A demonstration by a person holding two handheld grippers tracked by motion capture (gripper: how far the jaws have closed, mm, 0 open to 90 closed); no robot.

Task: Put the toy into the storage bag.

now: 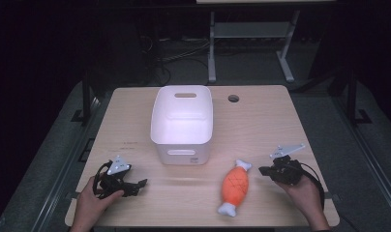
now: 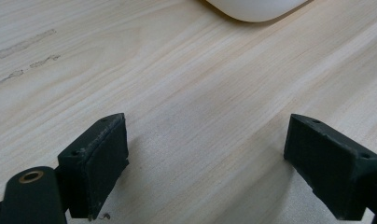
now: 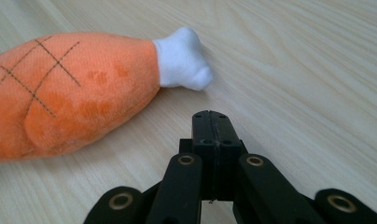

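From the high view, the bench (image 1: 261, 121) carries one white bin (image 1: 182, 123) and one orange plush drumstick (image 1: 235, 186). The bin stands left of the middle, toward the far edge, with a handle slot in each end wall and nothing inside. The drumstick lies near the front edge, right of the bin and apart from it, white knobs at both ends. The left gripper (image 1: 140, 184) sits by the front-left corner; the right gripper (image 1: 264, 170) is just beside the drumstick's far knob — not touching it. A round hole (image 1: 233, 98) marks the far edge.

In the left gripper view, the jaws stand wide apart over bare wood, released, a bin corner (image 2: 256, 9) ahead.

In the right gripper view, the jaws are clenched together on nothing, the drumstick (image 3: 70, 88) lying ahead to the left — unobstructed.
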